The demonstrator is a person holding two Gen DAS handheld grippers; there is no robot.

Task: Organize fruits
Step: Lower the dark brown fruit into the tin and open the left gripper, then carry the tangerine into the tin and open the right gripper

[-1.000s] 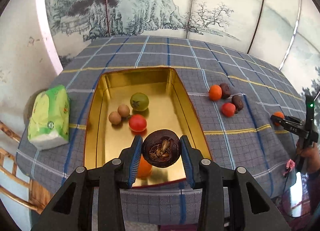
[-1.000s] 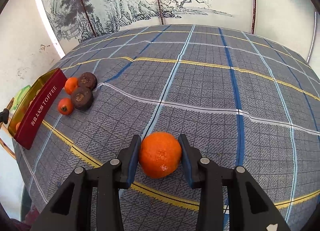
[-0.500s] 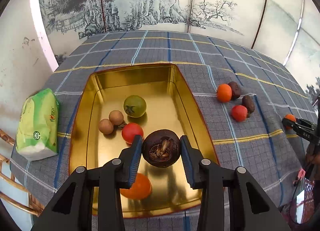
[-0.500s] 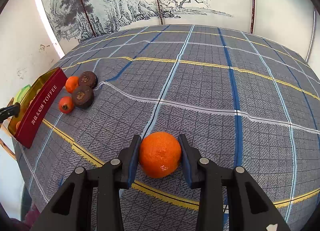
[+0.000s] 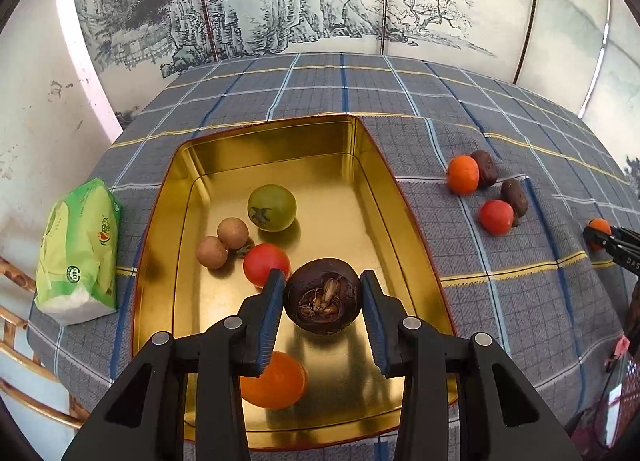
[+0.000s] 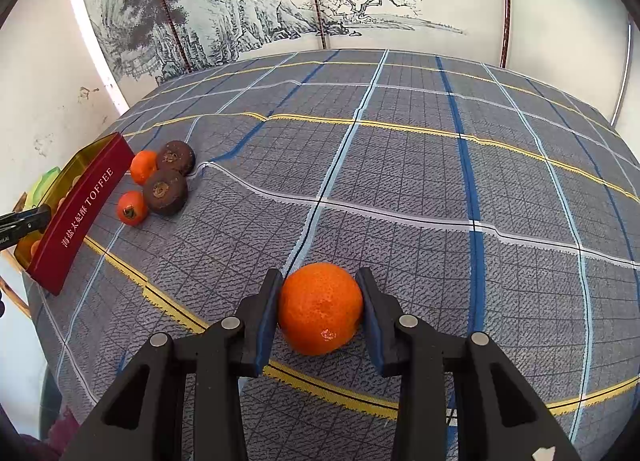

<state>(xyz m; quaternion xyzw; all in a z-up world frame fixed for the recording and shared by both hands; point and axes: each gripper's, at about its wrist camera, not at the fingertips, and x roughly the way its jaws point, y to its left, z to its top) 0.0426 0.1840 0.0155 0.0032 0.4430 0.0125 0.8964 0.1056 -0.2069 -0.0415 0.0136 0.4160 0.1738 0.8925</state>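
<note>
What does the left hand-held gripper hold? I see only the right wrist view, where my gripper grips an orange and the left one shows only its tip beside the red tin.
Observer: The left hand-held gripper is shut on a dark brown fruit, over the gold tin.
Operator: Which fruits lie inside the tin? I see only its outer wall.
Observer: A green tomato, two small brown fruits, a red tomato and an orange fruit.
Operator: Something green shows behind the tin. What is it?
Observer: A green tissue pack, lying beside the tin on its far side from you.
</note>
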